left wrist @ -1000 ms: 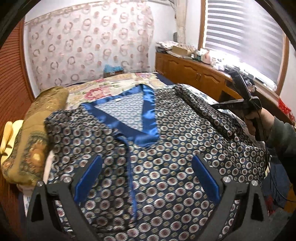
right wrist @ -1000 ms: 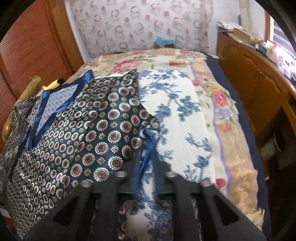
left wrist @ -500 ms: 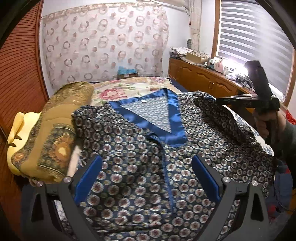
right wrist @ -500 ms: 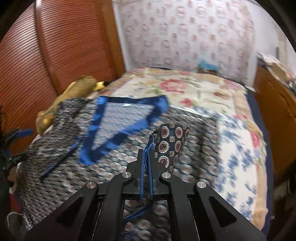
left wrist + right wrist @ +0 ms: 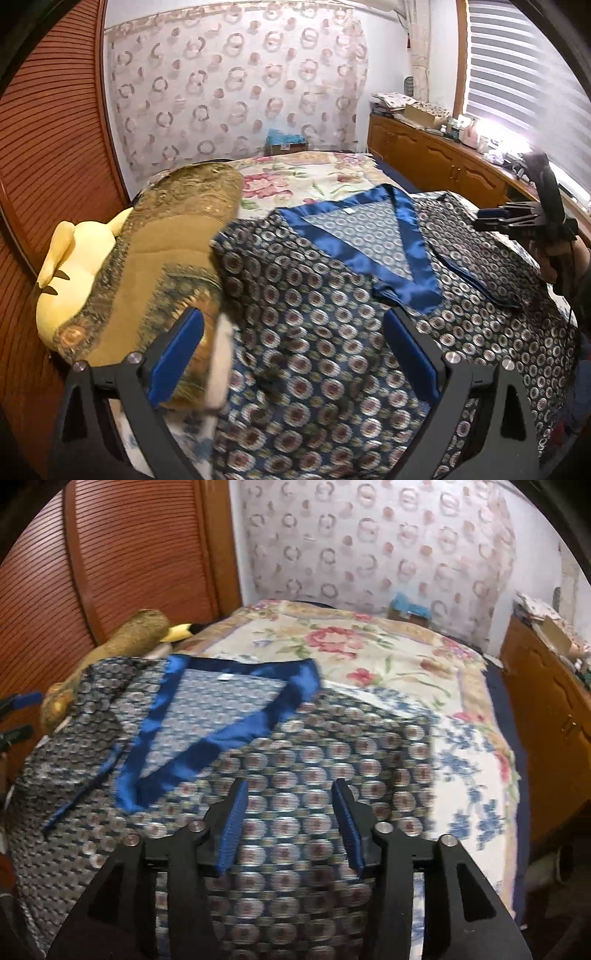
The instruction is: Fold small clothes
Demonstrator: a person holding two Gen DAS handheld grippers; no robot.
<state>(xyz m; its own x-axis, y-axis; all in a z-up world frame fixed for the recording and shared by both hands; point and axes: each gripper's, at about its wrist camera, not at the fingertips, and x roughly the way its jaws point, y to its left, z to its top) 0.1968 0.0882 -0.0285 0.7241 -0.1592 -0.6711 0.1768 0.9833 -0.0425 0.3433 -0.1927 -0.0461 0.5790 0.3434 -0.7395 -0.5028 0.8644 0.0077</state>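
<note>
Bedroom scene: floral bedspread (image 5: 369, 642) carries the patterned pyjama top (image 5: 332, 332), collar toward frame top. Change since half a second ago: right gripper (image 5: 288, 823) was clamped on the sleeve; its fingers now stand apart, empty, with the sleeve (image 5: 476, 266) laid across the garment's chest. Judgement: one side fold is done. Left gripper (image 5: 291, 354) hovers, fingers apart, at lower left by the brown bolster (image 5: 155, 266), which crowds that edge. Bare bedspread remains at right.
</note>
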